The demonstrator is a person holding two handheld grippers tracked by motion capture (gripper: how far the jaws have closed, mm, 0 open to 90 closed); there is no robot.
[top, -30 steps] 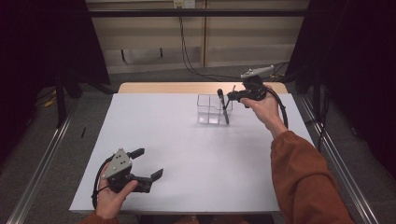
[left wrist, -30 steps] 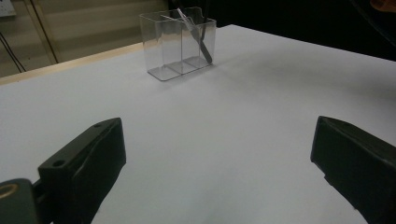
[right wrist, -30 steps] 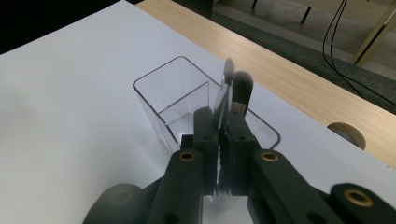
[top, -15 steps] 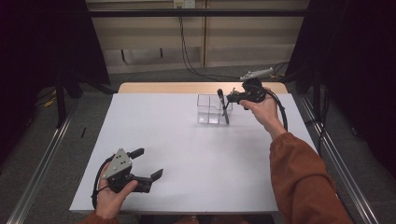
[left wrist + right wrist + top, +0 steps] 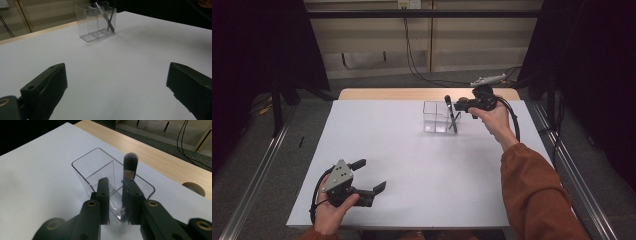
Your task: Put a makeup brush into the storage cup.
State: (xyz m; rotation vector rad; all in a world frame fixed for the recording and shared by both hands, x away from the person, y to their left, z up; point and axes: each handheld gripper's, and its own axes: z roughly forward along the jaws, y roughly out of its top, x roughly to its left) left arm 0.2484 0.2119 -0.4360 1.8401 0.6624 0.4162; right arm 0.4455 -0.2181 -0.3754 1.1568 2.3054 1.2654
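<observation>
Black brush upright in clear holder | right tongs just loosening, brush against one jaw

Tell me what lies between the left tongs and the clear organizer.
Nothing: in the left gripper view, bare white table runs from the left tongs to the clear organizer.

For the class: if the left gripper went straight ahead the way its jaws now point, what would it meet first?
Probably the clear organizer holding the makeup brush. The left gripper has bare white table ahead until then, though depth is hard to judge.

High view looks down – gripper views sit low, sharing the clear organizer.
</observation>
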